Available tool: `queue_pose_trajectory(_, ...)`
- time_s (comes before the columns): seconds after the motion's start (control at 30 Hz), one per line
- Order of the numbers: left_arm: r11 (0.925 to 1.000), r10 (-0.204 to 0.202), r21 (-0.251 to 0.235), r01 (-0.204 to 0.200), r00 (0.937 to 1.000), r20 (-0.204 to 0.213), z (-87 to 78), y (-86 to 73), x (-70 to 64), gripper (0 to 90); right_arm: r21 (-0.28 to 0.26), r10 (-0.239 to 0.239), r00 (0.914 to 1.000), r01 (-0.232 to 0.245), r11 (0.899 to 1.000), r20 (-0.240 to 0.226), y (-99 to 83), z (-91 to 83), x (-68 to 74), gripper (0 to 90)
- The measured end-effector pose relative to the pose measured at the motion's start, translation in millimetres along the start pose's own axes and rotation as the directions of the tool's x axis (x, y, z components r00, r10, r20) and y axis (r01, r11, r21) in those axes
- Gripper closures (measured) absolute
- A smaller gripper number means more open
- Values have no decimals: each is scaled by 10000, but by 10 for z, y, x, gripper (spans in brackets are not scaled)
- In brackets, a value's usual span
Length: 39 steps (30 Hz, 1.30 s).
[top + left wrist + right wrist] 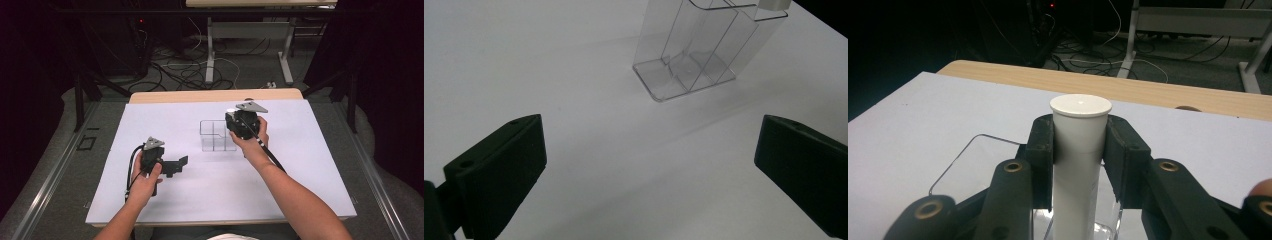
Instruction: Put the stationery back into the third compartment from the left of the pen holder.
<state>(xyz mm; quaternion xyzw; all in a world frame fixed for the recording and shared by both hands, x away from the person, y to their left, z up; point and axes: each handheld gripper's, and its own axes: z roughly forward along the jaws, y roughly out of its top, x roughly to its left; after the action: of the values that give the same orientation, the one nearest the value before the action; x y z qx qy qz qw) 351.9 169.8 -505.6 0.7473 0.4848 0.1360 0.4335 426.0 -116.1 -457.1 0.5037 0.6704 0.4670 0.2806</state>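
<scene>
Clear plastic divided box (pixel 216 135) sits mid white tabletop (pixel 300 165), open room all round. Right tongs (pixel 1080 145) pinch upright white capped tube (pixel 1079 165) over box; left tongs (pixel 649 165) spread, well apart from box.

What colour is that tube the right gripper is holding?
White all over, cap included. The tube shows best in the right gripper view.

The high view looked down from above; both gripper views sat close, sharing the clear divided organizer (pixel 216 135) at frame centre.
</scene>
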Motion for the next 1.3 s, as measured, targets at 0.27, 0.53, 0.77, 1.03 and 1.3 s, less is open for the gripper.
queue_pose_trajectory(0.27, 10000, 16, -1, -16, 10000, 2, -3, 1, 3, 3, 170, -65, 9999, 64, 9998, 109, -41, 77, 19, 668)
queue_pose_trajectory(0.53, 10000, 29, 13, -29, 10000, -8, 0, -1, 1, 3, 223, -227, 9995, 222, 9995, 216, -79, 113, 30, 668)
queue_pose_trajectory(0.77, 9999, 71, 72, -71, 10000, -6, 5, -4, 8, 3, 364, -303, 9993, 295, 9989, 212, -123, 127, 33, 668)
queue_pose_trajectory(1.03, 10000, 53, 39, -53, 10000, 7, 7, -3, 1, 3, 428, -341, 9992, 332, 9985, 216, -163, 130, 25, 667)
queue_pose_trajectory(1.3, 10000, 24, 72, -24, 10000, 9, 12, -5, -2, 3, 483, -365, 9991, 353, 9982, 236, -208, 132, 9, 667)
